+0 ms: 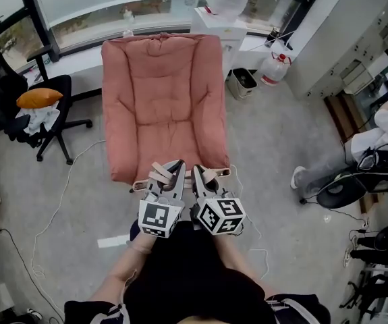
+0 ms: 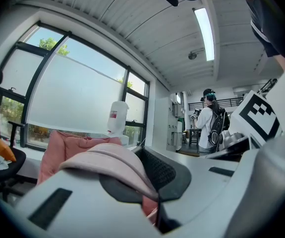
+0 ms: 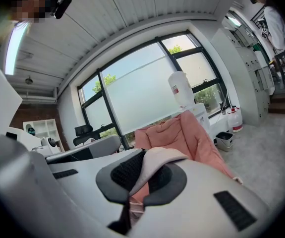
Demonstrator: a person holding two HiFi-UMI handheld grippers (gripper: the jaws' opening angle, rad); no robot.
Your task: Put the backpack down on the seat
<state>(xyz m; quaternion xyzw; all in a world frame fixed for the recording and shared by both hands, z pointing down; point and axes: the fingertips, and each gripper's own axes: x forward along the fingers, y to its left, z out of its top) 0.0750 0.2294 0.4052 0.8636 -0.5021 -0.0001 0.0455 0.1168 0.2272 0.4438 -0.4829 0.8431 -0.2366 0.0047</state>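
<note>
Clamping one pale backpack strap [image 2: 110, 160] each, the left gripper [image 1: 177, 169] and right gripper [image 1: 198, 174] sit side by side with jaws closed, bag body hidden beneath them, the pink seat [image 1: 160, 100] just ahead.

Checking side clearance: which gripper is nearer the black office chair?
Left. Both hold backpack straps; the left gripper is on the office chair's side, the right gripper beside it, farther from the chair.

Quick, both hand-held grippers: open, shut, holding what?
Left hand-held gripper: shut on a pale pink fabric strap.
Right hand-held gripper: shut on a second pale pink fabric strap.
</note>
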